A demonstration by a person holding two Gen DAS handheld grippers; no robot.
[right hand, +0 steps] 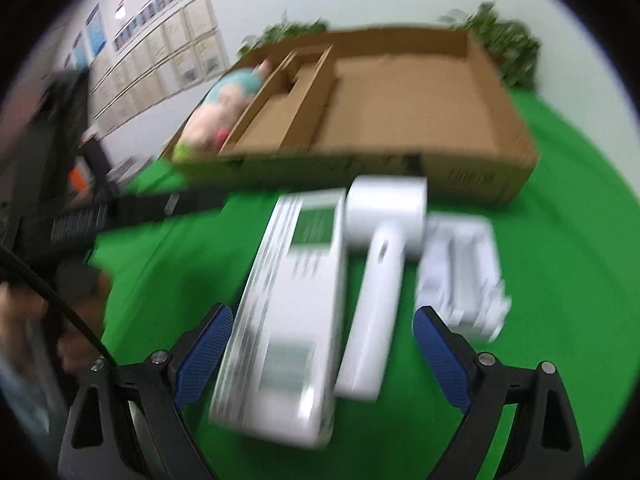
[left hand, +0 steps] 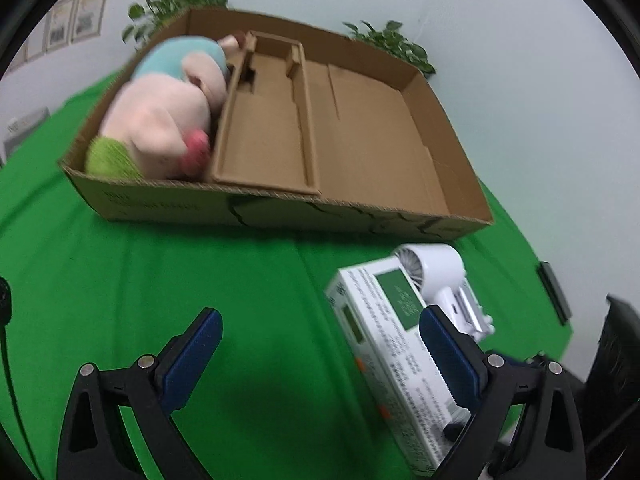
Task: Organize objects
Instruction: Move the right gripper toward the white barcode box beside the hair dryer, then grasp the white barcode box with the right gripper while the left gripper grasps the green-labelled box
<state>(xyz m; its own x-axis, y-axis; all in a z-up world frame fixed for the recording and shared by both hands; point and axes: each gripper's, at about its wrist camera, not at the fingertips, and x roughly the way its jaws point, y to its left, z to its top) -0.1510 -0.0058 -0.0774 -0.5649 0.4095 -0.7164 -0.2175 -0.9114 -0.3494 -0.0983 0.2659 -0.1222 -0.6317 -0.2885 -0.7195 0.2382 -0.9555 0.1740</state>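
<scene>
White box (right hand: 288, 304) — right gripper (right hand: 322, 350) wide open

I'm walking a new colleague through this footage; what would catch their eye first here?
Probably the pink plush toy lying in the left end of the cardboard box, bright against the green tablecloth. Next, the white cluster in front of the box: a printed white carton, a small white fan beside it, and a white plastic tray to the right. Both the left gripper and right gripper are open and hold nothing.
</scene>
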